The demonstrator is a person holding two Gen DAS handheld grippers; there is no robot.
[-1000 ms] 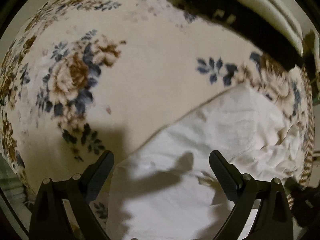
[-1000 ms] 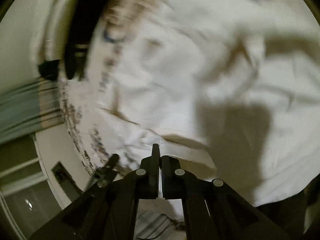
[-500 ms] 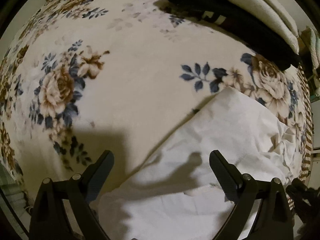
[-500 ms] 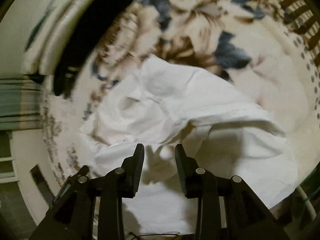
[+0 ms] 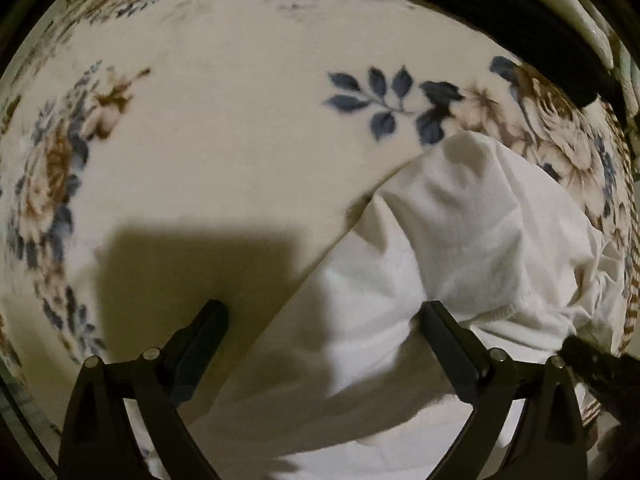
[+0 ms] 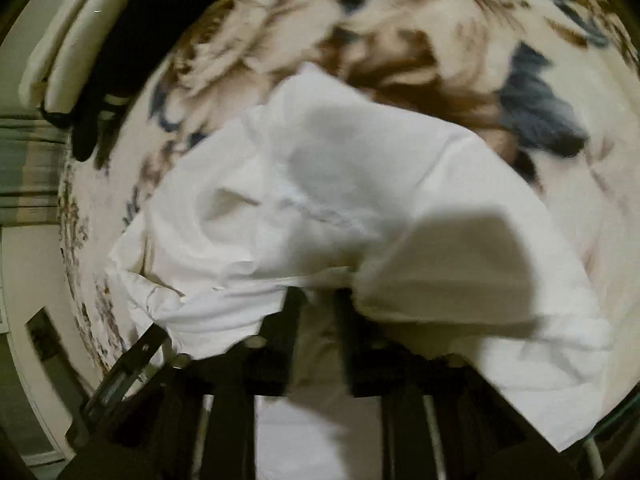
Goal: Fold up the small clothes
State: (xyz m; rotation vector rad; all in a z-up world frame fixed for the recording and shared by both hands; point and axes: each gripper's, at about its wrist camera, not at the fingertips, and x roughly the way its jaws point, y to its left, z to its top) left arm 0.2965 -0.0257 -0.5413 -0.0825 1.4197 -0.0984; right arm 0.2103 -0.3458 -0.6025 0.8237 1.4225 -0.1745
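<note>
A white garment [image 5: 460,232] lies rumpled on a floral blanket [image 5: 224,132], with one straight edge running diagonally. My left gripper [image 5: 324,316] hovers open and wide just above that edge. Its left finger is over bare blanket and its right finger over the cloth, with nothing pinched. In the right wrist view the same garment [image 6: 340,184] bulges up in a loose fold. My right gripper [image 6: 319,300] is closing with a narrow gap left. A fold of the cloth sits over and between its tips. The picture is blurred, so I cannot see the pads pressing.
A black garment [image 5: 532,20] and folded cream pieces [image 5: 584,4] lie along the blanket's far side, also seen as the black garment [image 6: 116,68] in the right wrist view. The blanket's edge [image 6: 76,240] drops to a pale floor at the left there.
The left gripper has sunk closer to the garment's edge, still open. The right gripper went from shut to open, then narrowed over a fold. The garment now bunches up higher.
</note>
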